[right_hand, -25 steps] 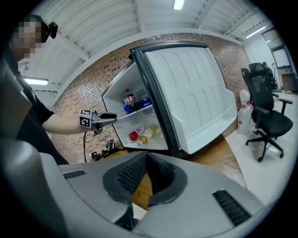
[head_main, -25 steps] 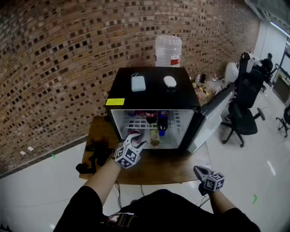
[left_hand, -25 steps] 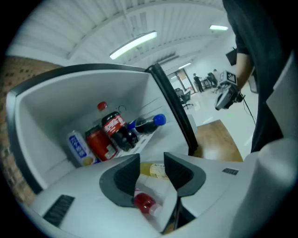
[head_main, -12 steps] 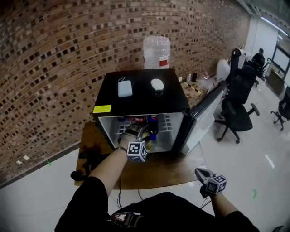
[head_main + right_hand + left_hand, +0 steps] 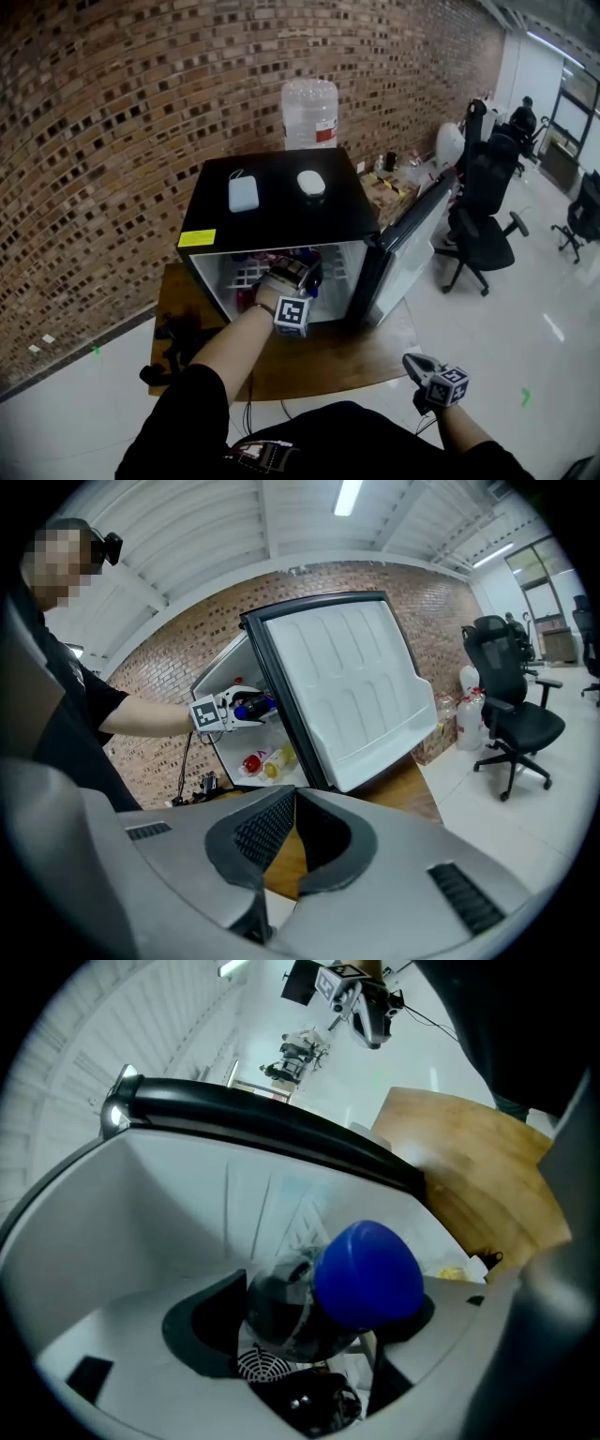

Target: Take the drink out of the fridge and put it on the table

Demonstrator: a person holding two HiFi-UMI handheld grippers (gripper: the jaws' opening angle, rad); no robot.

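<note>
The black mini fridge (image 5: pixel 272 216) stands on a low wooden table (image 5: pixel 328 352) with its door (image 5: pixel 408 239) swung open to the right. My left gripper (image 5: pixel 292 273) reaches into the upper shelf. Its jaws are opening, and a dark drink bottle (image 5: pixel 279 1305) with a blue cap (image 5: pixel 367 1274) stands between them; the pads do not clearly press on it. The right gripper view shows the same reach, with the left gripper (image 5: pixel 246 708) at the blue cap. My right gripper (image 5: pixel 419 364) hangs low at the table's front right, shut and empty.
A red-capped bottle (image 5: pixel 251 761) and a yellow one (image 5: pixel 277 756) lie on the fridge floor. A pale box (image 5: pixel 243 193) and a white mouse (image 5: pixel 310 183) sit on the fridge top, a water jug (image 5: pixel 310 113) behind. Office chairs (image 5: pixel 487 202) stand right; black gear (image 5: pixel 178 337) lies on the table's left.
My left gripper has moved from in front of the fridge into its upper shelf and around the blue-capped bottle. The right gripper has stayed low at the right.
</note>
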